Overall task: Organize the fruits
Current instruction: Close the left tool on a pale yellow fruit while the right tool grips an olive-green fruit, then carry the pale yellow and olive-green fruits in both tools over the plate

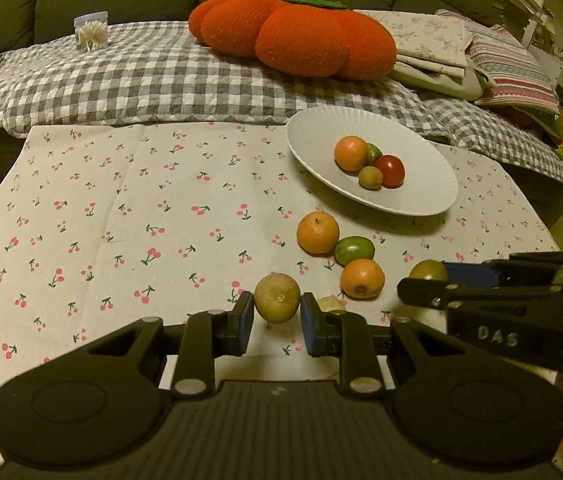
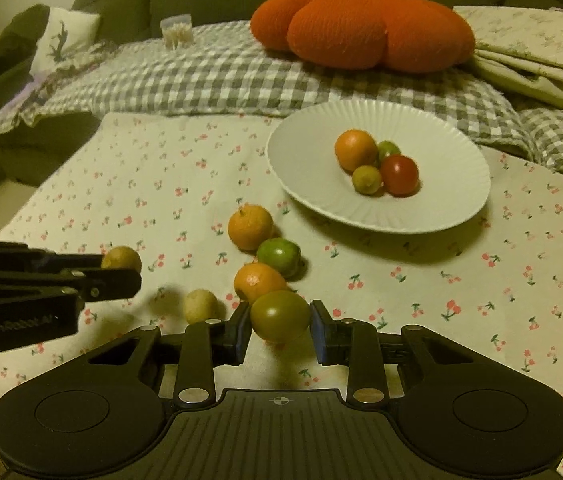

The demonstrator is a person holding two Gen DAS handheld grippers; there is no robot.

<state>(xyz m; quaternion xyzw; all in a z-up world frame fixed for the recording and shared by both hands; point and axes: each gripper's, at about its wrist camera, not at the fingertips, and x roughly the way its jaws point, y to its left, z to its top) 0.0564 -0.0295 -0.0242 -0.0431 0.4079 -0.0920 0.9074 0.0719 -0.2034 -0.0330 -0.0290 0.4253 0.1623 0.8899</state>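
Note:
My left gripper (image 1: pixel 276 312) is shut on a round yellow-brown fruit (image 1: pixel 277 298), held just above the cherry-print cloth. My right gripper (image 2: pixel 280 320) is shut on a green-brown tomato (image 2: pixel 280 315); its pads press both sides. Each gripper shows in the other's view: the right gripper (image 1: pixel 425 278) at the right edge and the left gripper (image 2: pixel 121 268) at the left edge. Loose on the cloth lie an orange (image 2: pixel 250 227), a green fruit (image 2: pixel 279 256), a second orange (image 2: pixel 258 280) and a small pale fruit (image 2: pixel 200 306). The white plate (image 2: pixel 305 152) beyond holds several fruits.
Behind the table, a checked blanket (image 1: pixel 141 76) carries an orange pumpkin cushion (image 1: pixel 293 36), a toothpick holder (image 1: pixel 91 32) and folded cloths (image 1: pixel 433 48). A dark green sofa backs them. The cloth's left half (image 1: pixel 101 208) bears no fruit.

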